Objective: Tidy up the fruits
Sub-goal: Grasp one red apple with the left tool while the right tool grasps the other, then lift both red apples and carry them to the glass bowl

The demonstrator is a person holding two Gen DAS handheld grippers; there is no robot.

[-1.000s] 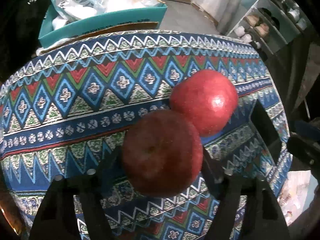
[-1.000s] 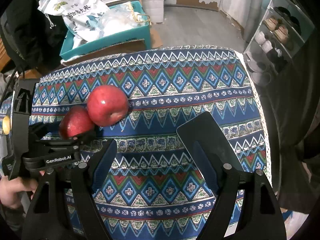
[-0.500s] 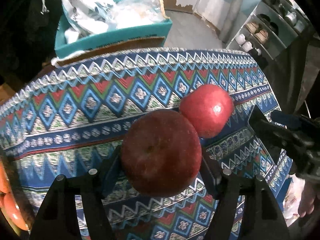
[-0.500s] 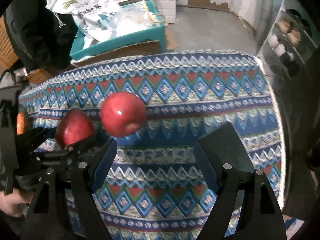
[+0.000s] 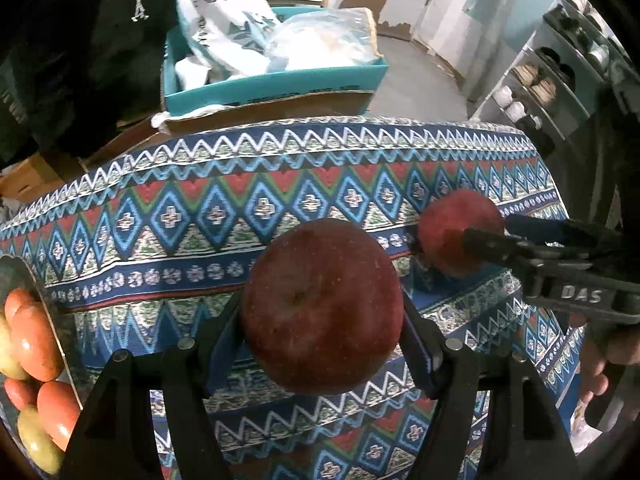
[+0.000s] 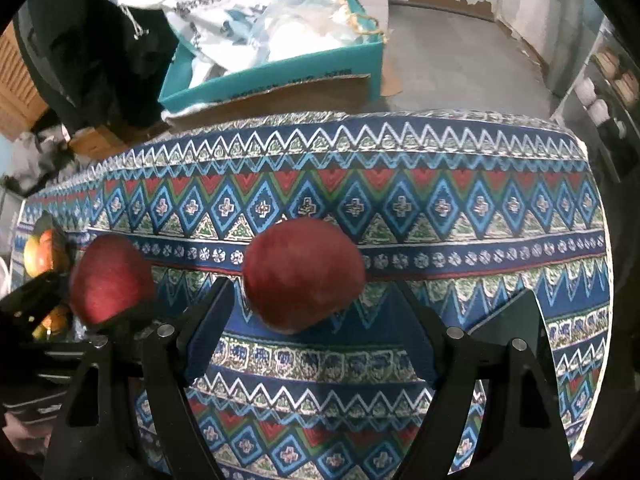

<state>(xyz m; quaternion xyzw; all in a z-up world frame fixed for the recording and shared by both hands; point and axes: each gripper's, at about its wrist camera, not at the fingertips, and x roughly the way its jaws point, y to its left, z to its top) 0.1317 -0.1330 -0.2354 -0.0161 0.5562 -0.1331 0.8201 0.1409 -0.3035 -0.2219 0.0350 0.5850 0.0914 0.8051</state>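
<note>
My left gripper (image 5: 322, 332) is shut on a dark red apple (image 5: 322, 306) and holds it above the patterned tablecloth (image 5: 240, 208); that apple also shows at the left of the right wrist view (image 6: 110, 278). A second red apple (image 6: 302, 274) lies on the cloth. My right gripper (image 6: 310, 320) is open with its jaws on either side of this apple, not closed on it. In the left wrist view the second apple (image 5: 456, 228) is partly hidden behind the right gripper's finger (image 5: 500, 246).
A bowl of orange and yellow fruit (image 5: 32, 344) sits at the cloth's left edge, also seen in the right wrist view (image 6: 40, 252). A teal box with bags (image 5: 276, 76) stands beyond the table's far edge. Shelves (image 5: 552, 76) stand to the right.
My left gripper has carried its apple left and away from the second apple. My right gripper has moved in around the second apple on the cloth.
</note>
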